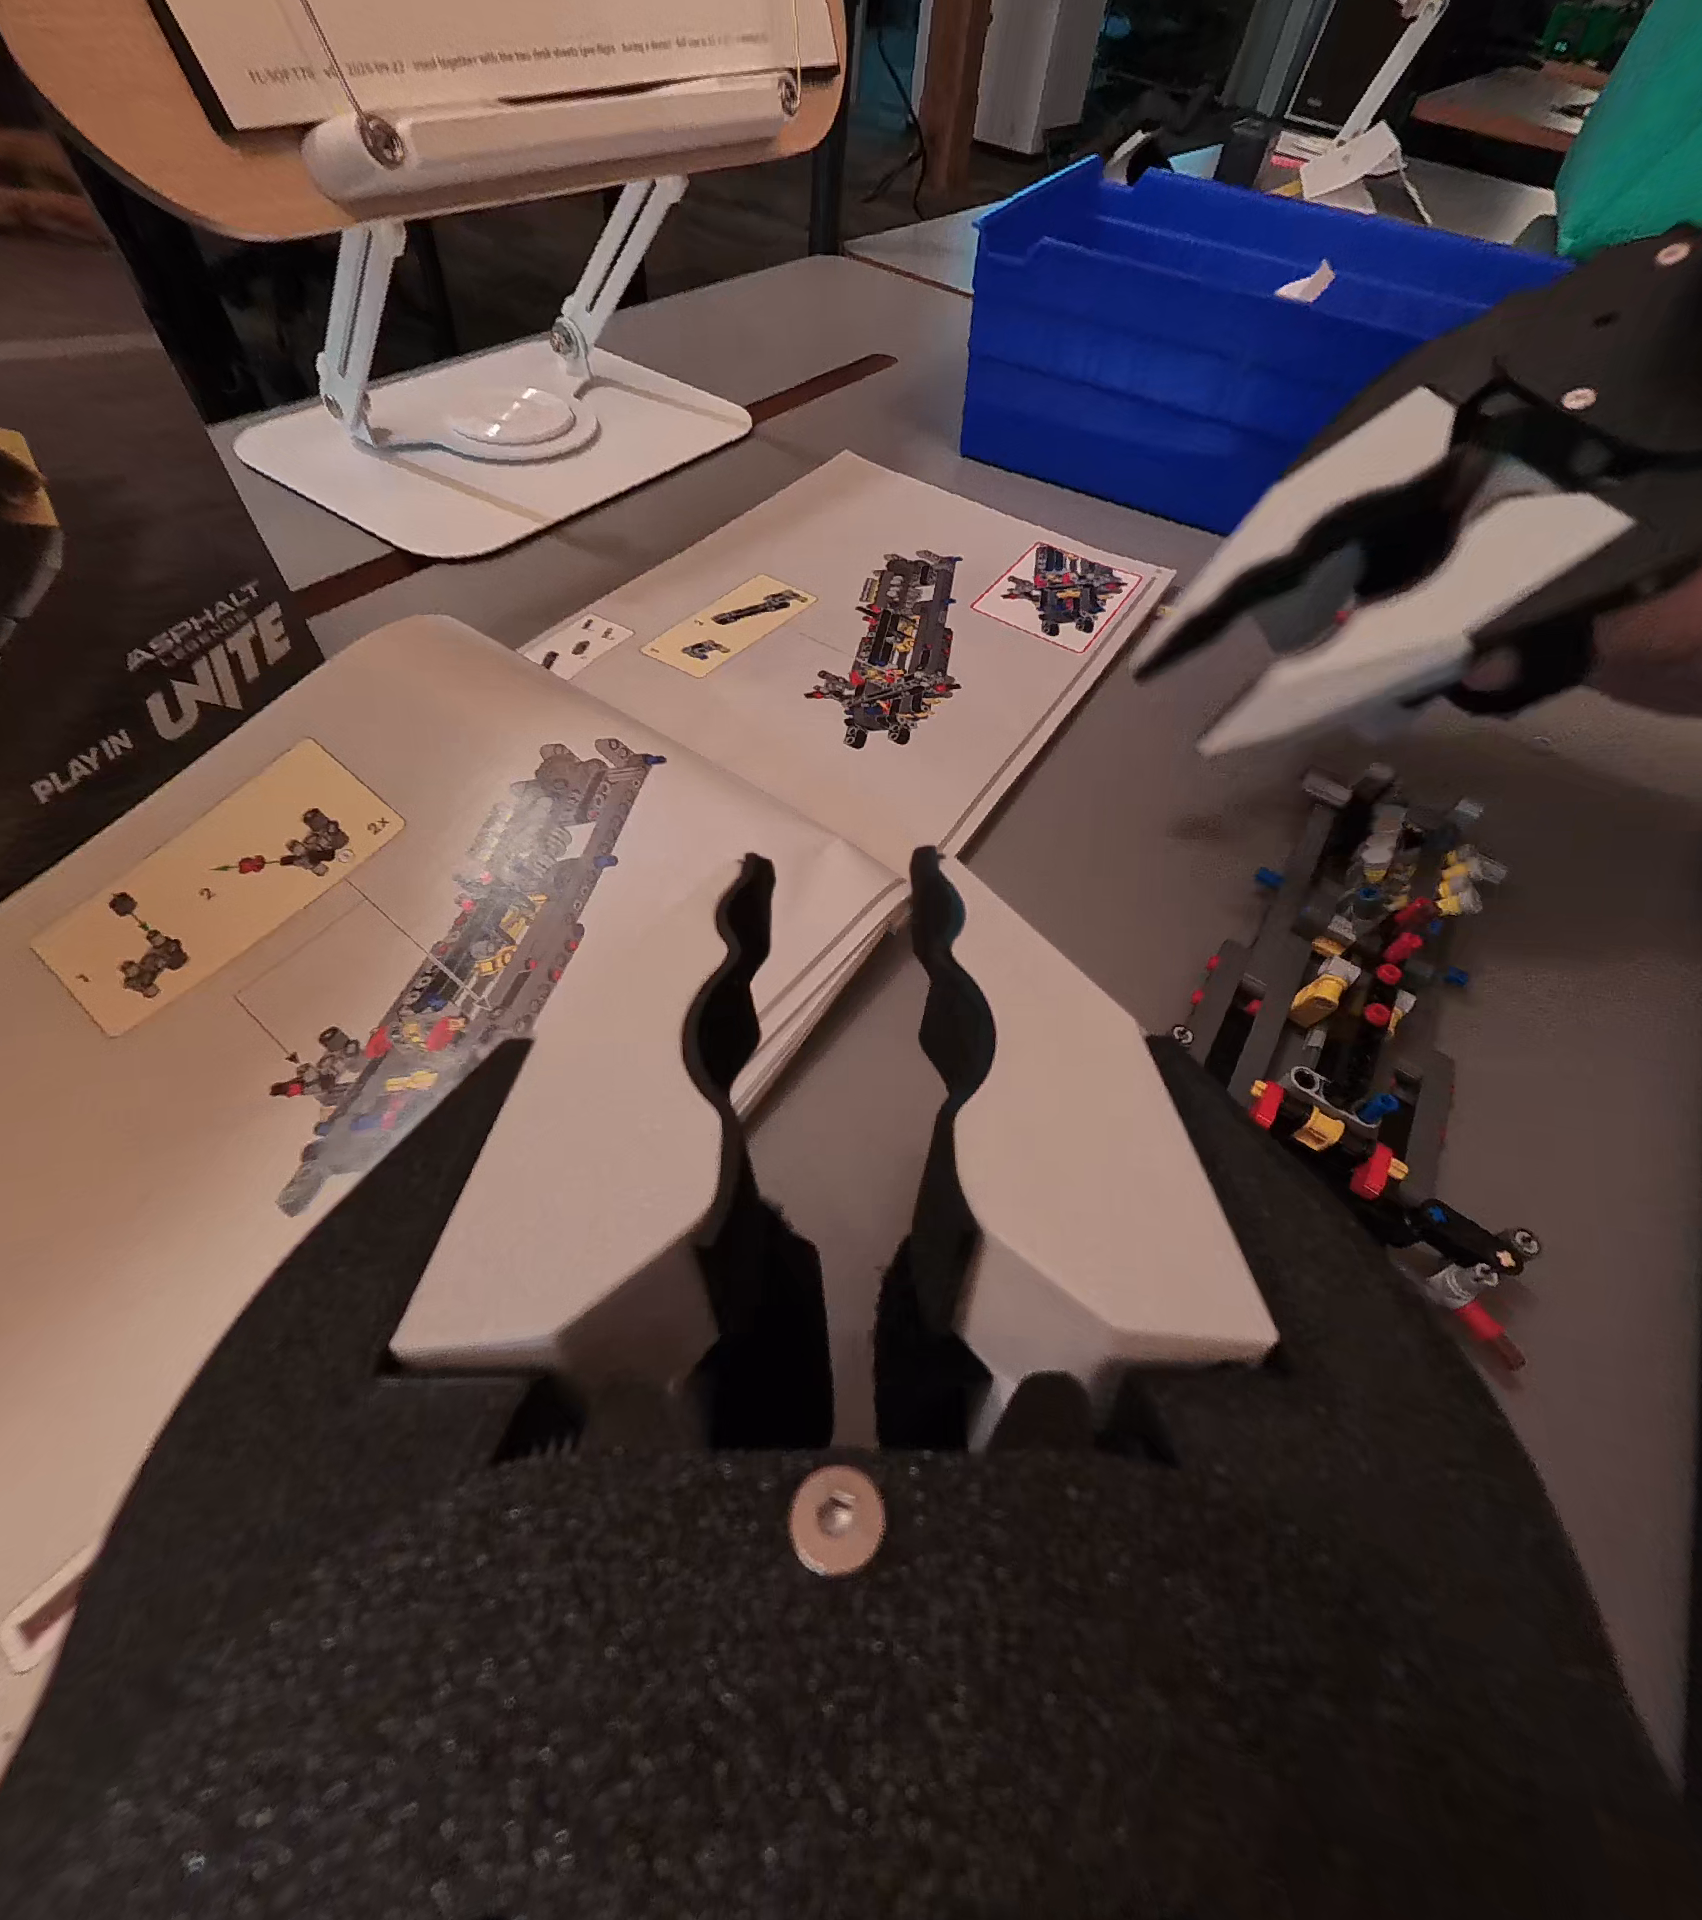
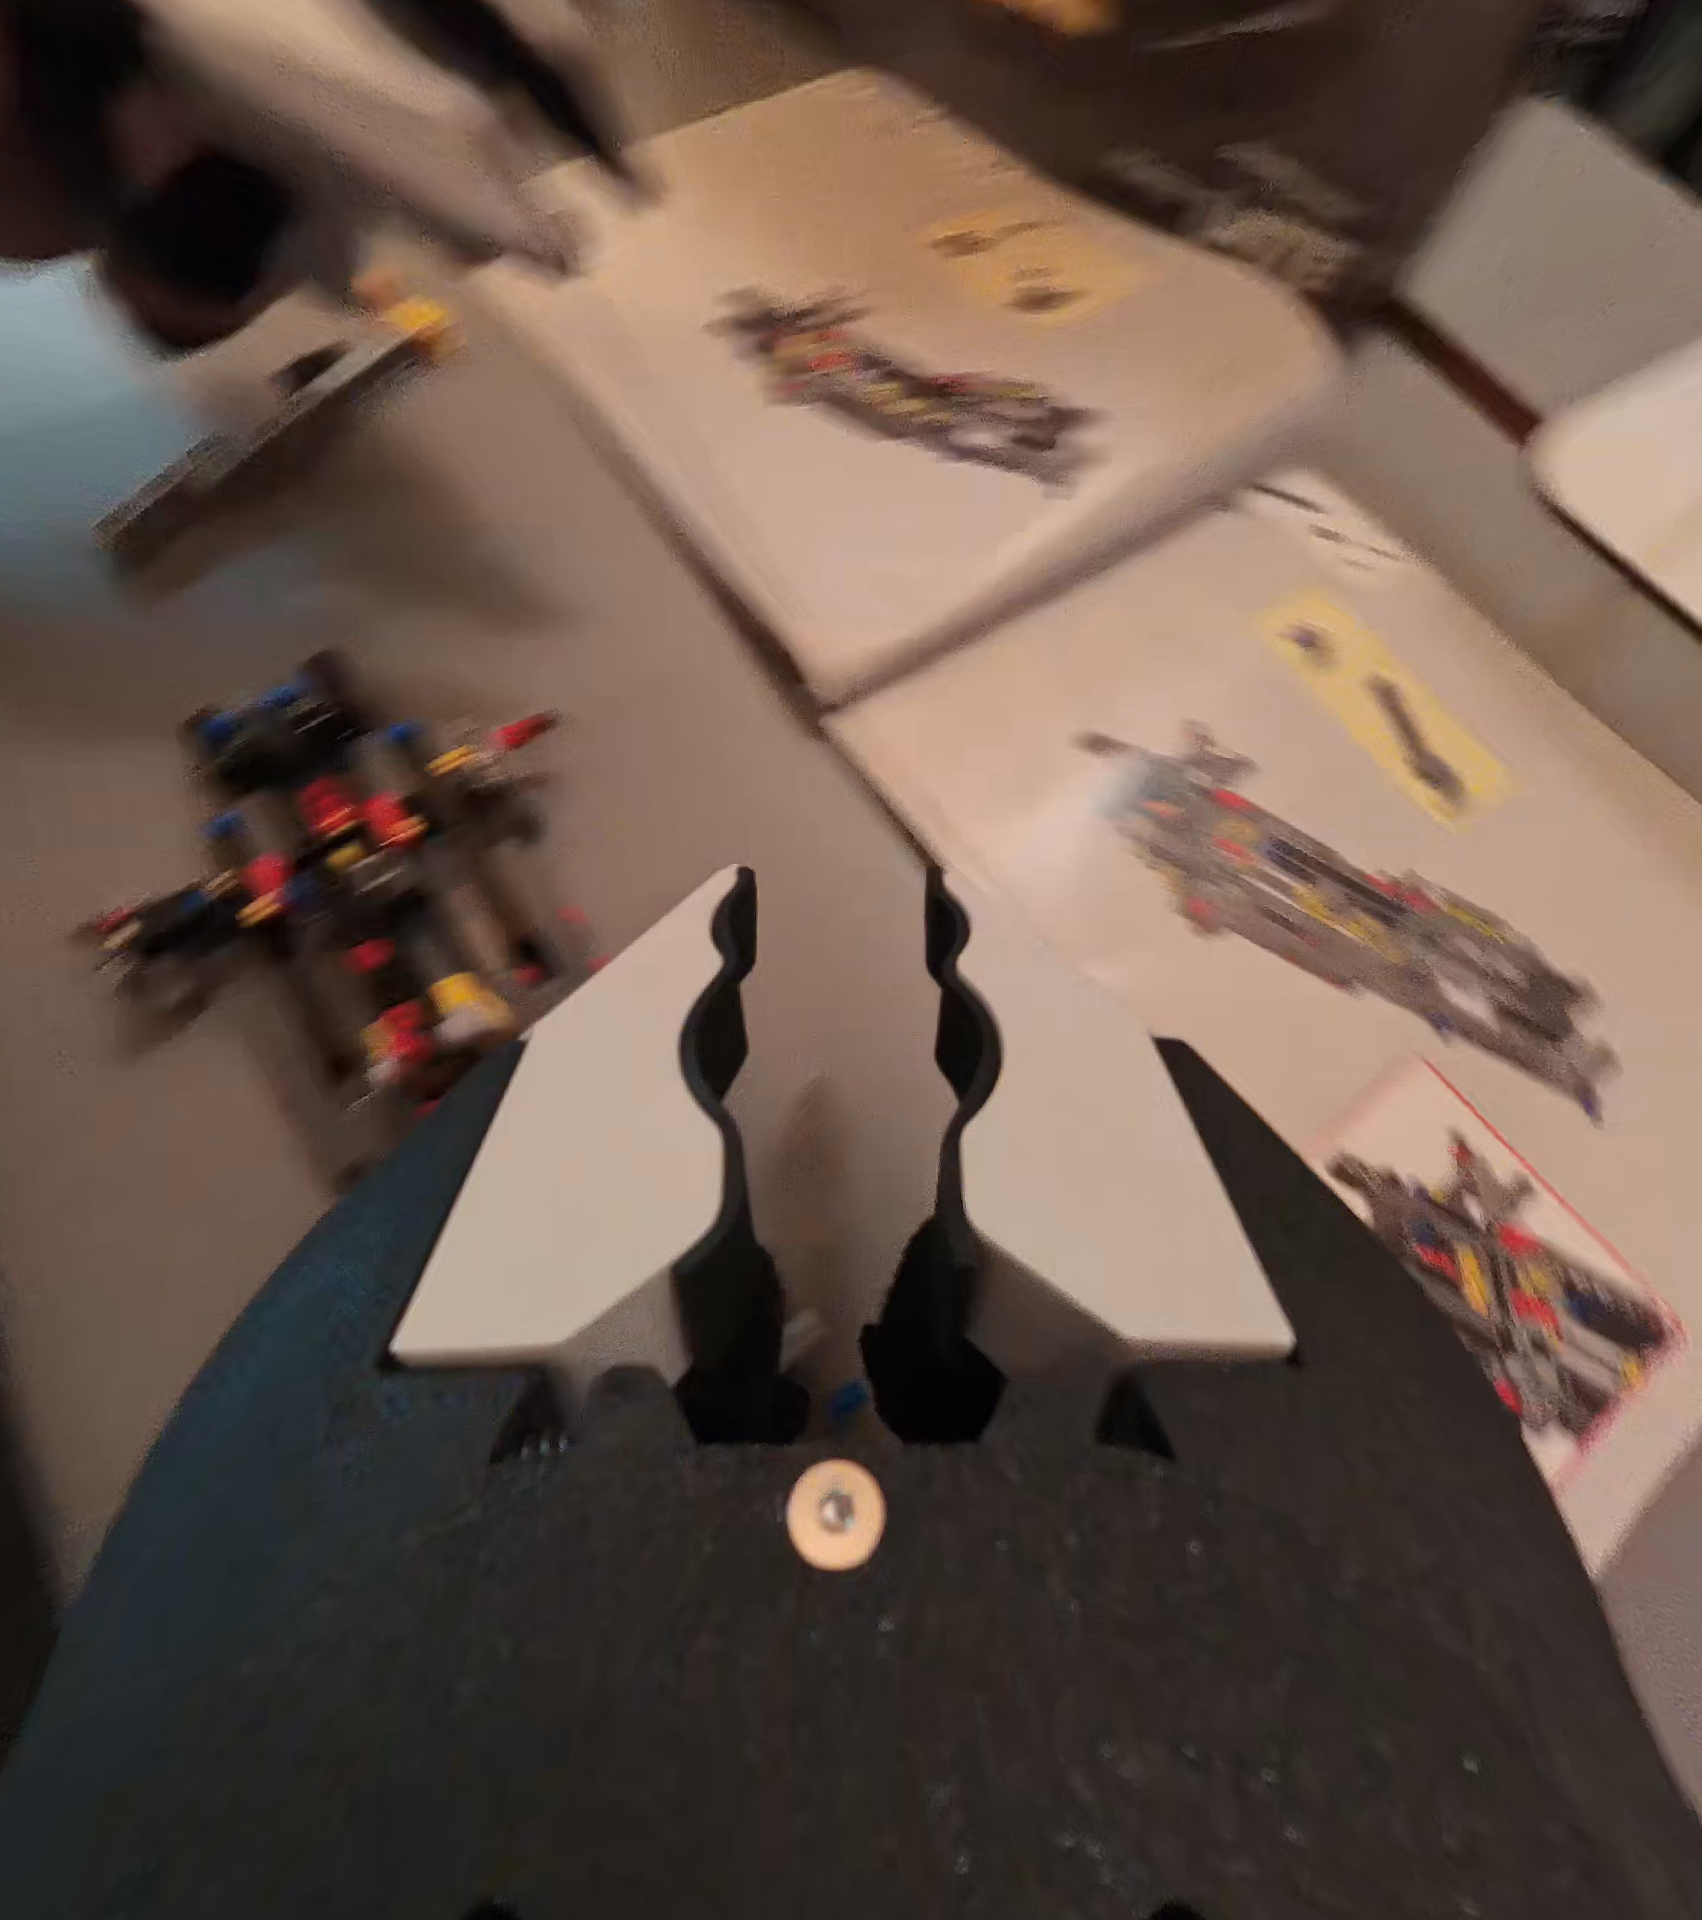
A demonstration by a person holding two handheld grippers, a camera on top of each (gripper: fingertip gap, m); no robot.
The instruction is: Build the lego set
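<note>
Both grippers, left gripper (image 1: 836, 862) and right gripper (image 2: 839, 883), hover with jaws apart and empty, the lego chassis (image 1: 1356, 1029) lying beside the open instruction booklet (image 1: 535, 831); check the page before reaching.

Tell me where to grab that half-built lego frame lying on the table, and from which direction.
Grip the lego frame across one long dark grey side beam, near the middle, coming straight down from above. It lies flat on the table, so only its top is open. The beams look plain and firm; the centre is crowded with small pins. Both the left gripper and right gripper are open and empty.
</note>
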